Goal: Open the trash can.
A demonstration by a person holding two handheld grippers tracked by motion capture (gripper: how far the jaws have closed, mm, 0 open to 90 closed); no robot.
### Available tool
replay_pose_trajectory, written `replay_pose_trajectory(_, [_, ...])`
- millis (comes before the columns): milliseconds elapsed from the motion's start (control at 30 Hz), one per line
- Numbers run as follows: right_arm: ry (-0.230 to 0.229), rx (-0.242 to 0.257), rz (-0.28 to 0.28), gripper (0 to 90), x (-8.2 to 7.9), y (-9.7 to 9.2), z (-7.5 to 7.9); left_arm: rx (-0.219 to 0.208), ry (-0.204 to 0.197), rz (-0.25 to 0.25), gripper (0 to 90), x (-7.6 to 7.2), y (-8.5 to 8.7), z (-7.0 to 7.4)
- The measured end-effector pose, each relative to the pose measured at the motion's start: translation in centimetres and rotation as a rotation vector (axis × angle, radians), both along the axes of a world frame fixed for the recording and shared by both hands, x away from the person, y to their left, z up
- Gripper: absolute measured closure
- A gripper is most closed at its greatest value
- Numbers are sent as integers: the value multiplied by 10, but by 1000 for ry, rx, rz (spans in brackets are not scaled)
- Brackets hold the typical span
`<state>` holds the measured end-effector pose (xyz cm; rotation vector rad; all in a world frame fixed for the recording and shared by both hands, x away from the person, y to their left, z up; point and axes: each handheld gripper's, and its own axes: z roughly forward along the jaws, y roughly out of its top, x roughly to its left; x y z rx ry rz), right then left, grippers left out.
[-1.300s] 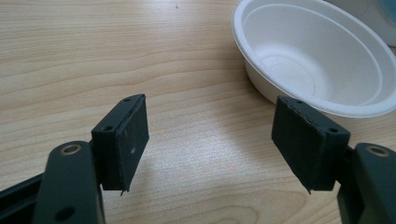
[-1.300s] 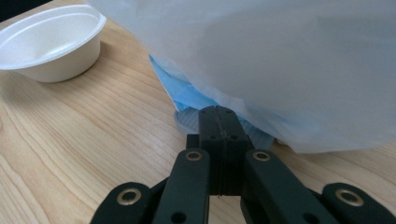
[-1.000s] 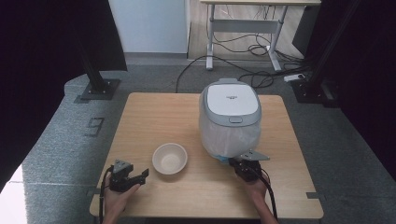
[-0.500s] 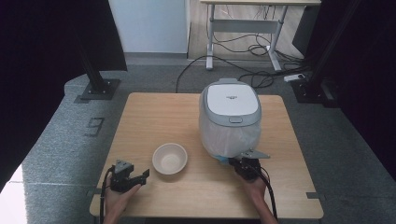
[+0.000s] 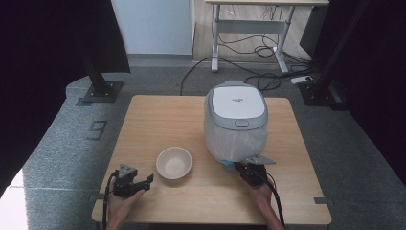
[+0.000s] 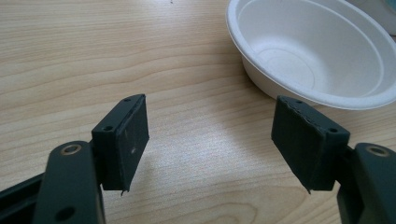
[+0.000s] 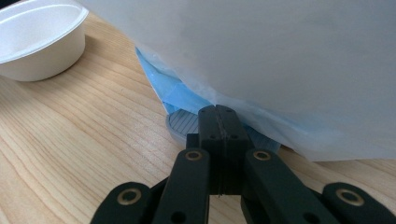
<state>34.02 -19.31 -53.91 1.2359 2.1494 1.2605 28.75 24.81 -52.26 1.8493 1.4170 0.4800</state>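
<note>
Wooden bench (image 5: 158,120), centre of the high view. Rice cooker (image 5: 236,115), white with grey lid, wrapped in clear film, stands right of centre on the bench; blue film edge (image 7: 175,93) at its base, with a round grey foot (image 7: 180,123) under it. White bowl (image 5: 174,163), empty and upright, sits lower centre, left of the cooker and apart from it; upper right in the left gripper view (image 6: 322,51), upper left in the right gripper view (image 7: 39,39). Left hand-held gripper (image 5: 136,183), lower left of the high view, just left of the bowl, jaws wide with bare bench between them (image 6: 210,140), not touching the bowl. Right hand-held gripper (image 5: 244,167), lower right, at the cooker's near base; jaws pressed together (image 7: 219,121), tips at the film edge by the foot; whether film is pinched between them cannot be told.
</note>
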Motion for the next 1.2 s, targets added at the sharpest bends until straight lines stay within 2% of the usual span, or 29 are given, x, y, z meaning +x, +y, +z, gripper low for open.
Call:
replay_pose_trajectory(267, [-21,-17,-2,896,-2,2,-2,2,0,-3,276,0,-1,0])
replay_pose_trajectory(600, [-22,-37,-5,896,-3,3,-3,0,6,-8,277,0,-2,0])
replay_pose_trajectory(900, [14,-57,-2,896,-1,5,-9,-2,10,-13,278,0,-2,-1])
replay_pose_trajectory(1200, [16,-53,3,897,-1,3,-10,-4,14,-16,278,1,-3,-1])
